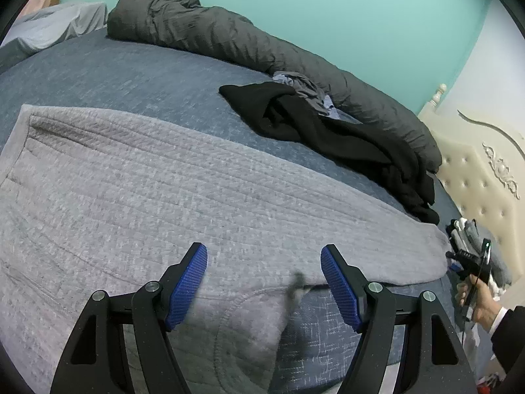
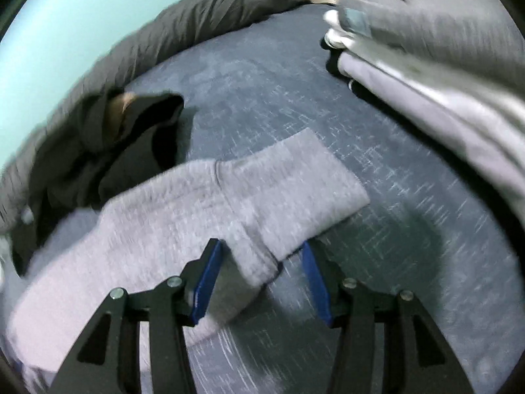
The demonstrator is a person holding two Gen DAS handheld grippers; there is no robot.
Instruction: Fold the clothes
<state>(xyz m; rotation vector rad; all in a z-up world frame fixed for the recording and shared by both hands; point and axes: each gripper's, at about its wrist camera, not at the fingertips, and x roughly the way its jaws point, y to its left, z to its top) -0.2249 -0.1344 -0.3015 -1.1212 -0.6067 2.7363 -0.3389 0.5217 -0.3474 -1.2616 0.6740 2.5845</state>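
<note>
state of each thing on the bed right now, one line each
grey quilted sweatshirt: spread flat, unfolded
grey sleeve cuff: between right gripper's pads, not pinched
crumpled black garment: heaped, unfolded
stack of grey and white clothes: folded, piled
left gripper: open, over sweatshirt
right gripper: open

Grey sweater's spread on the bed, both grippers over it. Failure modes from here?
1. The right gripper straddles the sleeve cuff with open pads; closing there may catch only the edge and slip.
2. The black garment touches the grey sweater; a fold could drag it along.
3. The left gripper, open above the hem, may also pinch the blue sheet.
</note>
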